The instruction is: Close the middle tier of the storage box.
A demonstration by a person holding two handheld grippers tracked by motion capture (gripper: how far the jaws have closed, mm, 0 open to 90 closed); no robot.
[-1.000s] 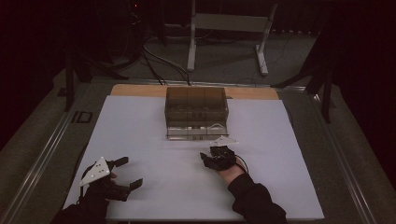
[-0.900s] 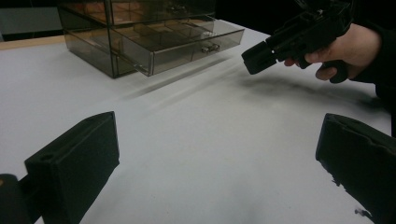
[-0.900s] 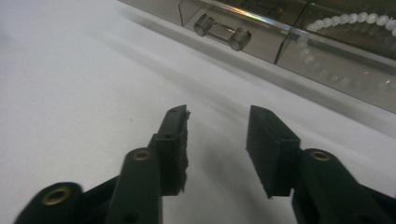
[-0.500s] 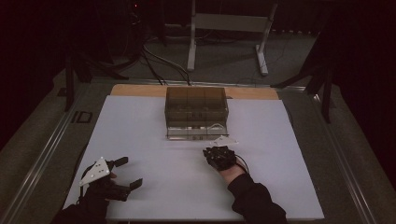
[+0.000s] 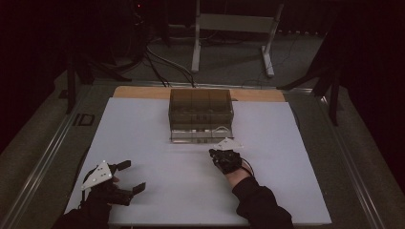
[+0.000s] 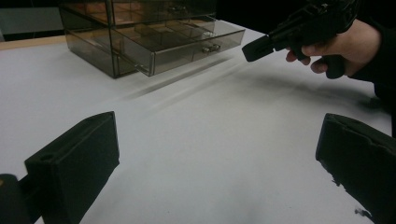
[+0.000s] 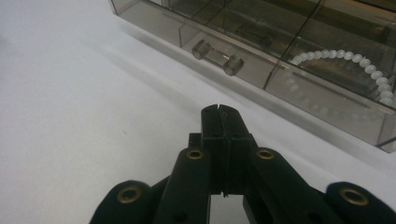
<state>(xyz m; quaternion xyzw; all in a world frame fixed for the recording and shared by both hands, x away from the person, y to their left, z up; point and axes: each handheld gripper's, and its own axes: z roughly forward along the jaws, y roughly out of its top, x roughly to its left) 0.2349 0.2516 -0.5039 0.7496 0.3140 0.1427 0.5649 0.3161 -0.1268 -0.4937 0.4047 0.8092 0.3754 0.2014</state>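
The smoked plastic drawer (image 7: 299, 79), pulled partly out of the organizer box (image 5: 201, 107), looks light, rigid and slick; its small bar handle (image 7: 218, 57) suits gripping. Just before it, the right gripper (image 7: 223, 112) has its jaws pressed together, empty. The left gripper (image 5: 128, 175) gapes farther back.

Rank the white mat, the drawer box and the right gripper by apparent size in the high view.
1. White mat
2. Drawer box
3. Right gripper, clearly the smallest.

high view overhead; tool views low, facing drawer box (image 5: 201, 114).
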